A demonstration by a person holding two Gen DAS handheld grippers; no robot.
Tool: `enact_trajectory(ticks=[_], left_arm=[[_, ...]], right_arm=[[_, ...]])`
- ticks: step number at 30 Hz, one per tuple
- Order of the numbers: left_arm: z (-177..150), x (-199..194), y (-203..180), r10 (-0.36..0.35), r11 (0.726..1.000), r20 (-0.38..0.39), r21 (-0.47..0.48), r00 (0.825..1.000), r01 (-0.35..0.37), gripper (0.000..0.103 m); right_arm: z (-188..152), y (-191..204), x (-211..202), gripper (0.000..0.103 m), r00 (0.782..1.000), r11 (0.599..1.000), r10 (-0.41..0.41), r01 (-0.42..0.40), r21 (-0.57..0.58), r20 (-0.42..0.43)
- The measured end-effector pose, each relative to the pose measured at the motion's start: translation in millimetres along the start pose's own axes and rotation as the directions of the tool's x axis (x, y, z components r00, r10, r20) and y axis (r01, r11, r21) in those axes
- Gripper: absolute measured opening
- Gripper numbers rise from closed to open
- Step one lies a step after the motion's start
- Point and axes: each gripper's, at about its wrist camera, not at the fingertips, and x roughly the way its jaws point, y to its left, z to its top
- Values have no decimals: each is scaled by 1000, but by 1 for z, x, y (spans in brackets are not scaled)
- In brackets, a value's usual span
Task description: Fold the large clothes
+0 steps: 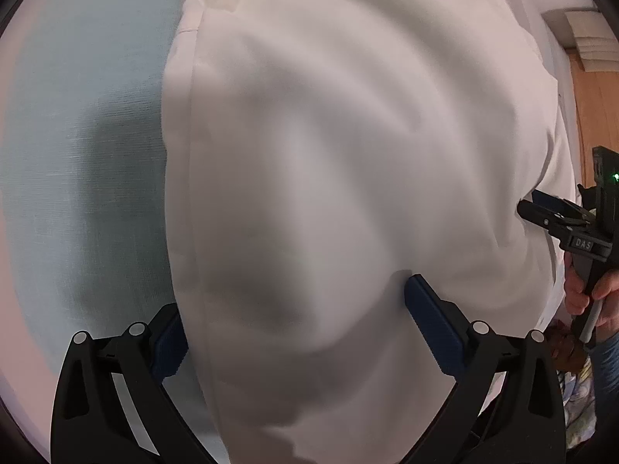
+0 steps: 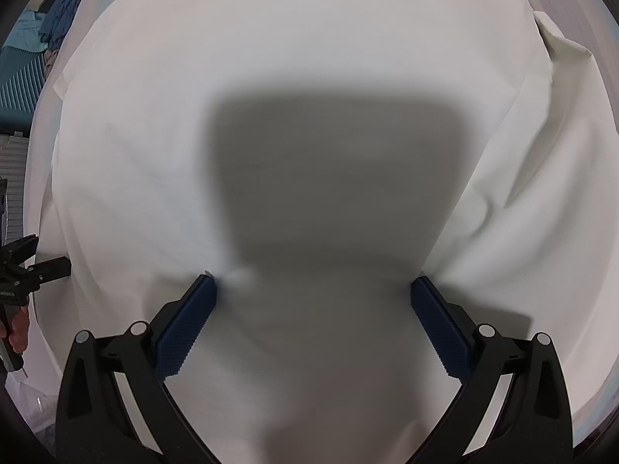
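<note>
With both the left gripper [image 1: 294,309] and the right gripper [image 2: 311,309] spread wide and pressing into the white garment [image 1: 348,135] on the table [image 1: 77,154], gripping nothing, we should close on one edge evenly.

Place: a home, likely a bedroom or laundry corner.
Far left: heap of blue and teal clothes [image 2: 64,19] beside a white slatted surface [image 2: 15,178].
Right: wooden panel [image 1: 597,116] under a white moulding [image 1: 588,38].
Near right: patterned fabric [image 1: 578,390].
</note>
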Motion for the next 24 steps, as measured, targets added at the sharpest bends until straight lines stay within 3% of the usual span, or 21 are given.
enact_trajectory(ticks=[4,7,11,13,24], left_arm=[[3,0,-2,-20,1000,-2,-5,1000,20,96],[5,2,-3,-33,999,-1,8,999,33,87],[4,0,-1,-126,992,6,1,992,126,65],[4,-1,-2,-135,991,6,4,991,135,62],[9,-10,-8,-126,992,15,-3,992,126,20]], right_arm=[[-3,4,2,97,1000,1000,2,-2,1,3],[-6,6,4,97,1000,1000,2,-2,-1,3],[-10,4,0,97,1000,1000,2,-2,-1,5],[-11,5,0,97,1000,1000,2,-2,-2,6],[-19,-1,-1,97,1000,1000,-2,2,0,3]])
